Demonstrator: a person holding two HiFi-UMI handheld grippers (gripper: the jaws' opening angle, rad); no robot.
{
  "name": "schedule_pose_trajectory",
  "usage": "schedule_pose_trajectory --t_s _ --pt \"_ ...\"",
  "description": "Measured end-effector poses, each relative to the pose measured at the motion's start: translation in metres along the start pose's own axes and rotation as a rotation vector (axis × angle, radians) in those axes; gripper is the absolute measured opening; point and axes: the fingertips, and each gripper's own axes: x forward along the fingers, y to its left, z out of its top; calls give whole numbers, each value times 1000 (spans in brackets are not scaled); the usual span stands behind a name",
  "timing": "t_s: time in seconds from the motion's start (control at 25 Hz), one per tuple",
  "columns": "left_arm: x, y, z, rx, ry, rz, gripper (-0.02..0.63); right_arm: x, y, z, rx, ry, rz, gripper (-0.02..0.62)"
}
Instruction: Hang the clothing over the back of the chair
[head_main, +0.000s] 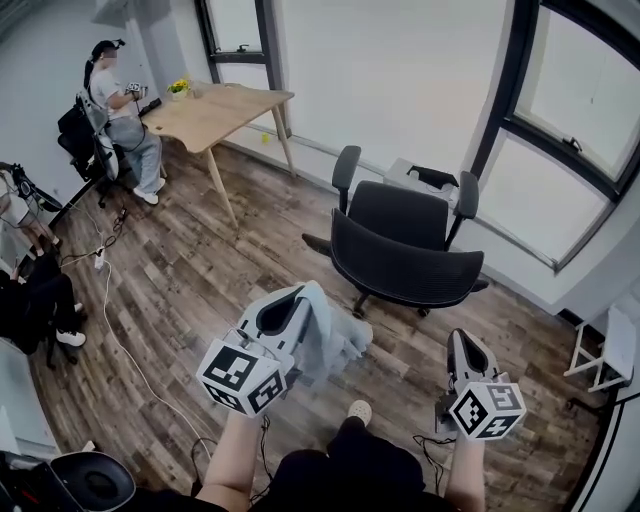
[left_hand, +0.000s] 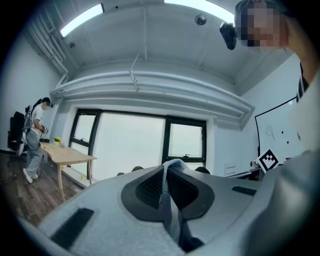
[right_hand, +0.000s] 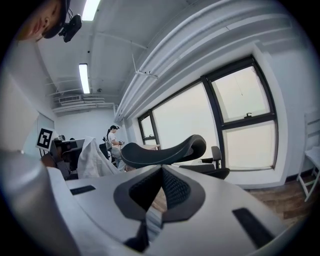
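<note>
Wood floor (head_main: 200, 290) runs across an office room with tall windows. The garment (head_main: 330, 335), pale blue-grey, hangs bunched above that floor, just short of the chair (head_main: 400, 215). The left gripper (left_hand: 166, 170) is clamped on it: a fold stands pinched between the closed jaws, and the rest hangs slack below. The right gripper (right_hand: 161, 172) is apart from the cloth, its jaws together at the tips with nothing plainly held. The black mesh back (head_main: 405, 268) of the chair faces the person, with the seat and armrests beyond it.

The step in hand seems to be bringing the garment to that back. Held at one point, it will probably fall as a clump, so taking a second edge with the right gripper and drawing the two apart would let it spread. The hem should pass above the top rim of the back, not against the mesh, where it could snag. Cloth should hang down both sides, front and rear, before either grip opens; if the weight is uneven it may slide off. The chair looks free to swivel or roll, so press lightly. A desk (head_main: 215, 110) and a seated person (head_main: 120, 110) are well apart, at far left.
</note>
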Motion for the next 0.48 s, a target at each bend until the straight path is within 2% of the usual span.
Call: schedule_pose_trajectory --t_s 0.48 --pt "67 9 16 69 10 -25 14 45 -31 46 -44 -47 55 0"
